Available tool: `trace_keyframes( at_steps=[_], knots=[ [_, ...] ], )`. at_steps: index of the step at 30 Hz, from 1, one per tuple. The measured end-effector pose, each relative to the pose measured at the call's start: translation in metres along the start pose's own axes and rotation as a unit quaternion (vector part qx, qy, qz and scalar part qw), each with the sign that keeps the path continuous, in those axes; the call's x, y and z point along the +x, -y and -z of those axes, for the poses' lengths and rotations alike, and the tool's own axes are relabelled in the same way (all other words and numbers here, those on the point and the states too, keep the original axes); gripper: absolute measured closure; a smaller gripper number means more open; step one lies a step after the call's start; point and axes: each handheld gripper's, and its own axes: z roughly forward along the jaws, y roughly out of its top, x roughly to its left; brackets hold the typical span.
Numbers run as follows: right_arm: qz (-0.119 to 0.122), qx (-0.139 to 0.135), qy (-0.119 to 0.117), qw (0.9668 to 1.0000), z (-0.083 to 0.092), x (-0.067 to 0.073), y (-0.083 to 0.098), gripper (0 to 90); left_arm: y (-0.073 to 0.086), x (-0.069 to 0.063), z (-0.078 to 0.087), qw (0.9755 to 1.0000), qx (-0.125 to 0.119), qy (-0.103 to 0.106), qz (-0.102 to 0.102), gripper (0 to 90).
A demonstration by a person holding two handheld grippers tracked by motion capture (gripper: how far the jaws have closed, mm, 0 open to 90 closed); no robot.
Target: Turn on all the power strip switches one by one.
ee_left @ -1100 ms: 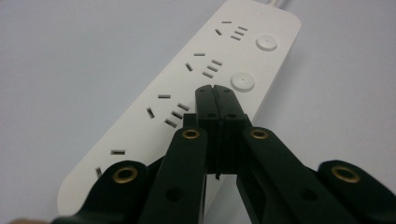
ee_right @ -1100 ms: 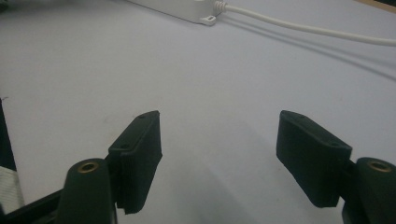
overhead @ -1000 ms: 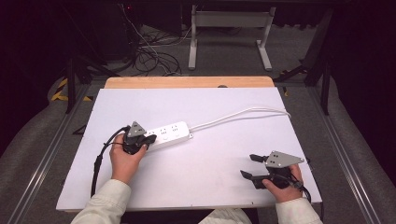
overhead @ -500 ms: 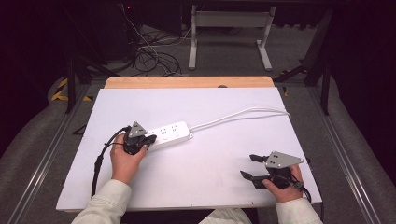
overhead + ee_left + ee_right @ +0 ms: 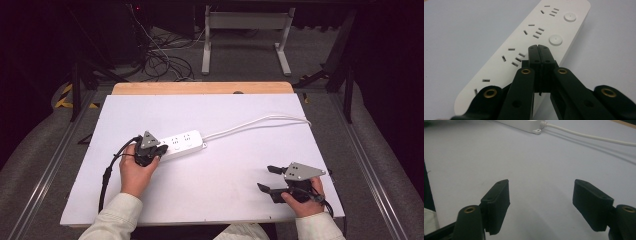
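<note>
Power strip (image 5: 182, 144) lies flat on the worktop (image 5: 220, 170), left of centre, long axis roughly left-right; white cable (image 5: 260, 122) runs off its right end toward the far right edge. Left tongs (image 5: 156, 151): jaws pressed together, nothing pinched, tips over the strip's left end beside a round button (image 5: 555, 40); touching or just above, can't tell. Right tongs (image 5: 265, 178): jaws spread wide, empty, near front right of the worktop, well apart from the strip. Worktop is white with a wood strip at the far edge. Dark room, grey floor, cable tangle and a desk frame behind. Left hand (image 5: 134, 172) grips from behind, forearm angled in. Right hand (image 5: 302, 192) holds its tongs level, pointing left.
</note>
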Motion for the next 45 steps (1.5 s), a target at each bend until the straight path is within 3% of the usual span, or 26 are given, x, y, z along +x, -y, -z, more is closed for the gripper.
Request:
trace_keyframes(
  at_steps=[9, 20, 24, 28, 33, 35, 39, 44, 45],
  knots=[
    [0.000, 0.001, 0.000, 1.0000, 0.000, 0.000, 0.000, 30.3, 0.001, -0.001, 0.000, 0.9999, -0.002, -0.004, 0.012, 90.0],
    [0.001, 0.001, 0.001, 1.0000, 0.000, 0.001, 0.000, 30.3, 0.000, -0.003, 0.000, 0.9998, 0.003, -0.014, 0.011, 90.0],
    [0.000, 0.001, 0.001, 1.0000, 0.000, 0.001, 0.000, 30.3, 0.000, -0.004, -0.001, 0.9999, 0.003, -0.005, 0.015, 90.0],
    [0.000, 0.001, 0.001, 1.0000, 0.000, 0.001, 0.000, 30.3, 0.000, -0.006, 0.000, 0.9998, 0.004, -0.016, 0.013, 90.0],
    [0.000, 0.001, 0.002, 1.0000, 0.000, 0.001, 0.000, 30.3, 0.000, -0.004, 0.000, 0.9997, 0.004, -0.010, 0.022, 90.0],
    [-0.001, 0.000, 0.002, 1.0000, 0.000, 0.001, 0.000, 30.3, 0.000, -0.003, -0.001, 0.9993, 0.004, -0.008, 0.035, 90.0],
    [-0.001, 0.000, 0.001, 1.0000, 0.000, 0.001, 0.000, 30.3, 0.002, -0.004, -0.001, 0.9993, 0.004, -0.011, 0.036, 90.0],
    [-0.001, 0.000, 0.001, 1.0000, 0.001, 0.001, 0.000, 30.2, 0.005, 0.002, 0.000, 0.9984, -0.008, 0.012, 0.054, 90.0],
    [-0.001, -0.001, 0.002, 1.0000, 0.001, 0.000, 0.000, 30.3, 0.004, 0.005, 0.000, 0.9965, -0.014, 0.042, 0.070, 90.0]
  ],
)
